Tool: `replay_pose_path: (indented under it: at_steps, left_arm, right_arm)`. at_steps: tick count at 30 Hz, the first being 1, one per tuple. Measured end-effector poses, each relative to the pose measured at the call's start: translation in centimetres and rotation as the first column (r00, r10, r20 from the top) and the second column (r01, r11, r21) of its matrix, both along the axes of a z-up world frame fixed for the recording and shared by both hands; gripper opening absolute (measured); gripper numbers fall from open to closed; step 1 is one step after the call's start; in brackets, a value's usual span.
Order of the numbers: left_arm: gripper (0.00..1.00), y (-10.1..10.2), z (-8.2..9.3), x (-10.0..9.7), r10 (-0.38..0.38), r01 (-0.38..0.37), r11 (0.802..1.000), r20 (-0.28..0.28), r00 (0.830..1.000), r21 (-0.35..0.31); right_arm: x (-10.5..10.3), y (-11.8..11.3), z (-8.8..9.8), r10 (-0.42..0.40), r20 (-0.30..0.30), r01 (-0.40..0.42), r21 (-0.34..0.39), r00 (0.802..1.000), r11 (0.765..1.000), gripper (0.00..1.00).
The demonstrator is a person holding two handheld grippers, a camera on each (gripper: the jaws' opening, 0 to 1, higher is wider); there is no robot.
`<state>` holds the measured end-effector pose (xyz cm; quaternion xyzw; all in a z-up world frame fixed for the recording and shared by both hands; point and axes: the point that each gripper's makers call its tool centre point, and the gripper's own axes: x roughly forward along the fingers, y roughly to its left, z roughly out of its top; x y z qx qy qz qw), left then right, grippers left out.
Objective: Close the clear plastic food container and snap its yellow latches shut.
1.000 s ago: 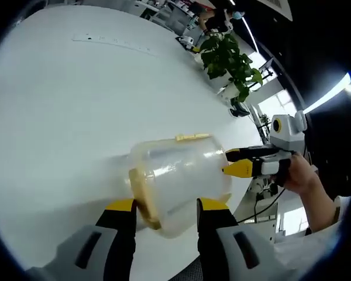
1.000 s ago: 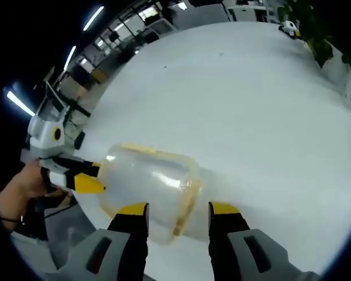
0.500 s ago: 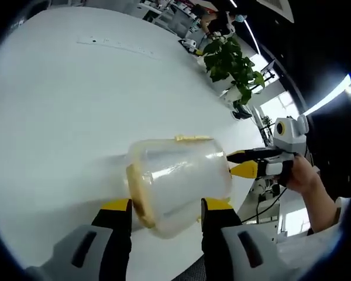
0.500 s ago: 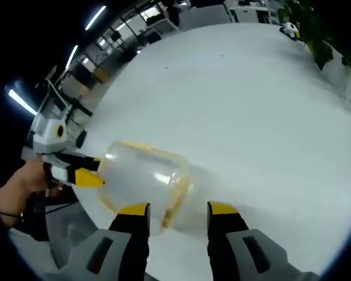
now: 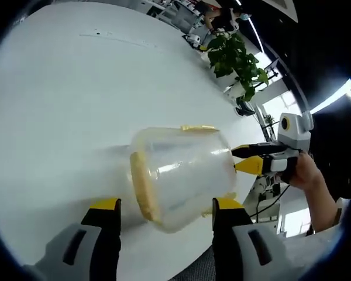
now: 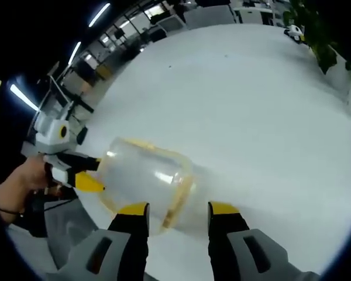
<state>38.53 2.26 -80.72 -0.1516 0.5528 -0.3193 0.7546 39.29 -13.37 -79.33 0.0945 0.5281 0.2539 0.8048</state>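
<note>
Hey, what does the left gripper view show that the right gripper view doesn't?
The left gripper view has a leafy potted plant past the table's far edge and the right tool coming in, a hand behind it. The right gripper view has ceiling strip lights and the left tool beside the container. Both share the clear container with yellow latches lying on its side on the white table, between each view's open jaws.

Container [image 5: 181, 175] latch state unclear (jaws' contact too).

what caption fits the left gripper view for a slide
Clear plastic container on its side on a white table, between the left tool's open jaws, right tool at its far end.
</note>
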Motion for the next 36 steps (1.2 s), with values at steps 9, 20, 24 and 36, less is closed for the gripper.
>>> replay_pose_path:
  at_steps: [9, 20, 24, 36]
  left_arm:
    - [0.63, 0.5, 1.1, 0.7, 0.022, -0.021, 1.000, 0.044, 0.999, -0.012]
    - [0.62, 1.2, 1.5, 0.9, -0.052, 0.048, 0.998, 0.084, 0.995, 0.039]
    - [0.61, 1.3, 1.8, 1.0, -0.105, 0.099, 0.993, 0.100, 0.989, 0.068]
    - [0.57, 1.8, 2.4, 0.8, -0.286, 0.267, 0.949, 0.107, 0.952, 0.169]
  right_arm:
    - [0.1, 0.3, 0.3, 0.021, 0.006, -0.021, -0.004, 1.000, 1.000, 0.38]
    - [0.0, 0.6, 0.6, 0.175, 0.020, -0.172, -0.092, 0.984, 0.981, 0.39]
    - [-0.1, 0.9, 0.8, 0.254, 0.019, -0.250, -0.124, 0.967, 0.960, 0.39]
    - [-0.1, 0.8, 1.2, 0.399, 0.009, -0.390, -0.201, 0.917, 0.899, 0.39]
